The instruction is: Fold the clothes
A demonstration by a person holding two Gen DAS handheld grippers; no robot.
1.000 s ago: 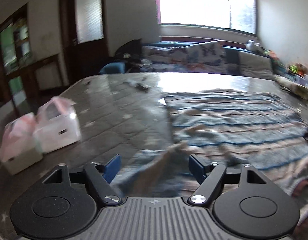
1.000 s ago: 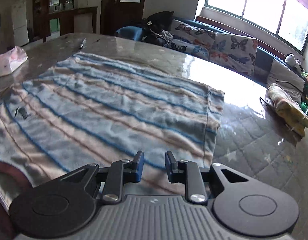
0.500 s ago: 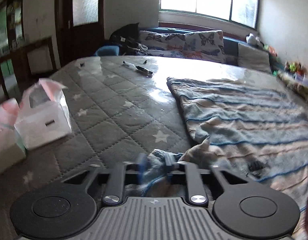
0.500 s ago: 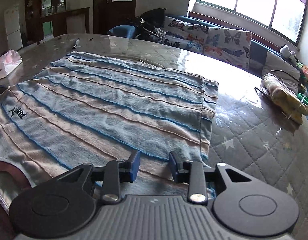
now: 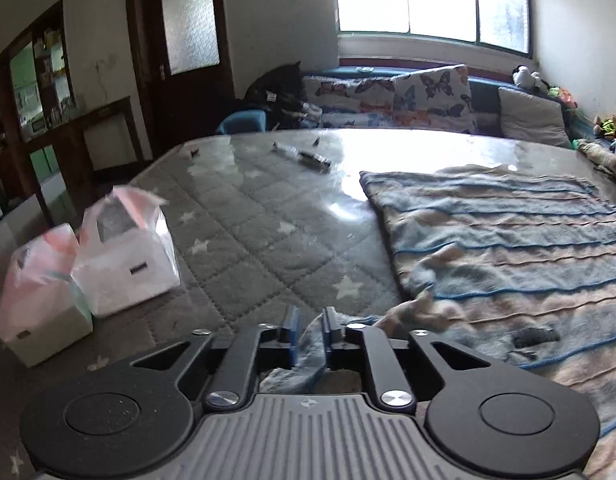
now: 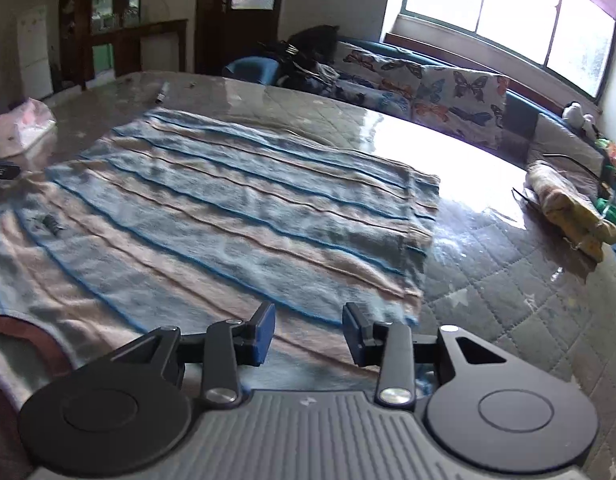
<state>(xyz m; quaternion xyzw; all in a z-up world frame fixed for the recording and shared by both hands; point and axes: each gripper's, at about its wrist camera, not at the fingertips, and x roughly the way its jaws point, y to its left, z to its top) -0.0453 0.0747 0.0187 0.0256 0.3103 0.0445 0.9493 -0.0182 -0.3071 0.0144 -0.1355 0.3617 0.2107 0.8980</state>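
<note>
A blue and beige striped garment (image 6: 236,216) lies spread flat on the quilted grey star-patterned table cover (image 6: 508,304); it also shows at the right of the left wrist view (image 5: 508,248). My left gripper (image 5: 310,330) is shut on the garment's near left corner, which bunches up between the blue pads. My right gripper (image 6: 309,334) is open and empty, its fingers low over the garment's near right part, close to the right hem.
Two white boxes in plastic bags (image 5: 124,256) stand on the table at the left. A pen (image 5: 304,156) lies at the far side. A folded yellowish cloth (image 6: 568,208) lies at the right edge. A sofa with butterfly cushions (image 6: 428,84) is behind the table.
My left gripper closed on the garment's corner. My right gripper opened from nearly shut to wide and shifted toward the right hem.
</note>
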